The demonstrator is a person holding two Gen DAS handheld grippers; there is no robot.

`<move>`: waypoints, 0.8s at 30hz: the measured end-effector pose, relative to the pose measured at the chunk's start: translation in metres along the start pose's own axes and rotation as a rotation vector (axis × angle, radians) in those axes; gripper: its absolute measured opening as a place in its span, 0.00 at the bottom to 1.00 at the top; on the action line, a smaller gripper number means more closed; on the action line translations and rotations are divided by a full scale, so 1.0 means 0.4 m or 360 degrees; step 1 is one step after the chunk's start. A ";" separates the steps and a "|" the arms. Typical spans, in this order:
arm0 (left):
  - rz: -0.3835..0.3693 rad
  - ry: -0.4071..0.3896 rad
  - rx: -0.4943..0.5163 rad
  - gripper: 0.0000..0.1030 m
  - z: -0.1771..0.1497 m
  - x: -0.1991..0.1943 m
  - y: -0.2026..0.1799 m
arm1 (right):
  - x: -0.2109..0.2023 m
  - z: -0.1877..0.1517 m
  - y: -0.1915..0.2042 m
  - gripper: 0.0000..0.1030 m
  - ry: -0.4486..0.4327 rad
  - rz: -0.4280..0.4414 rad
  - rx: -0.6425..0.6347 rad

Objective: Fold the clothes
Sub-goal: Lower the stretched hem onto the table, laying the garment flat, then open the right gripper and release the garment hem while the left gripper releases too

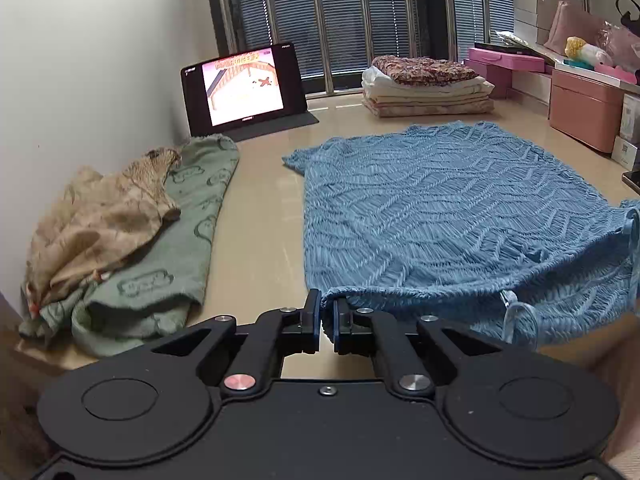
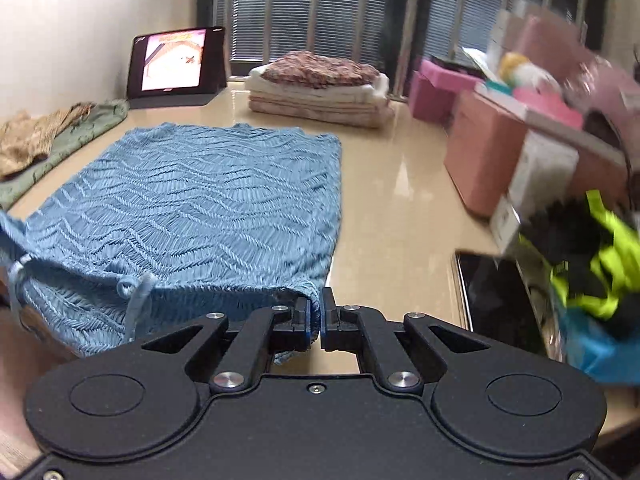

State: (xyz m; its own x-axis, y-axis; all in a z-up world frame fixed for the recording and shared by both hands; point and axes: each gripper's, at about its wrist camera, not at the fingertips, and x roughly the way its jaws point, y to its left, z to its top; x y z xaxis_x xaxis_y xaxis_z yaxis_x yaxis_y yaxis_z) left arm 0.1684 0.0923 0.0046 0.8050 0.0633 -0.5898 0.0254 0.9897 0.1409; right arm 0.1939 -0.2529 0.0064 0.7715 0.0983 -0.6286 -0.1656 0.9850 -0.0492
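Observation:
A blue textured knit garment point(image 1: 448, 208) lies spread over the beige tabletop, its far part flat and its near edge lifted off the surface. My left gripper point(image 1: 327, 312) is shut on the near left corner of that edge. In the right wrist view the same blue garment point(image 2: 200, 204) stretches away to the left, and my right gripper point(image 2: 316, 312) is shut on its near right corner. Thin blue ties point(image 2: 134, 292) dangle from the raised near edge between the two grippers.
A crumpled green and tan heap of clothes point(image 1: 132, 236) lies at the left by the wall. A lit tablet point(image 1: 244, 86) stands at the back, a stack of folded blankets point(image 1: 428, 86) beside it. Pink boxes point(image 2: 492, 152), a dark phone point(image 2: 496, 300) and a yellow-green bag point(image 2: 600, 264) crowd the right.

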 end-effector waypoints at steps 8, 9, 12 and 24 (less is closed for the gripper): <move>-0.0051 0.0014 0.0026 0.07 -0.034 -0.009 -0.030 | 0.019 -0.027 -0.022 0.04 0.0033 0.0019 0.0034; -0.0060 0.0017 0.0030 0.07 -0.038 -0.009 -0.033 | 0.020 -0.030 -0.024 0.06 0.0047 0.0029 0.0040; -0.0073 0.0020 0.0049 0.07 -0.047 -0.011 -0.041 | 0.021 -0.035 -0.036 0.36 0.0097 0.0064 0.0089; -0.0147 0.0012 0.0062 0.08 -0.079 -0.006 -0.024 | -0.132 0.168 -0.065 0.57 -0.0119 0.0507 0.0096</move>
State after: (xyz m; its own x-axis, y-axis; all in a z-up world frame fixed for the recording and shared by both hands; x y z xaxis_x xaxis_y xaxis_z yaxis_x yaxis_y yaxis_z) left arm 0.1478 0.0869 -0.0205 0.7936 -0.0270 -0.6078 0.1226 0.9856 0.1163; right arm 0.1988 -0.2740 0.0931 0.7303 0.4107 -0.5459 -0.3709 0.9094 0.1880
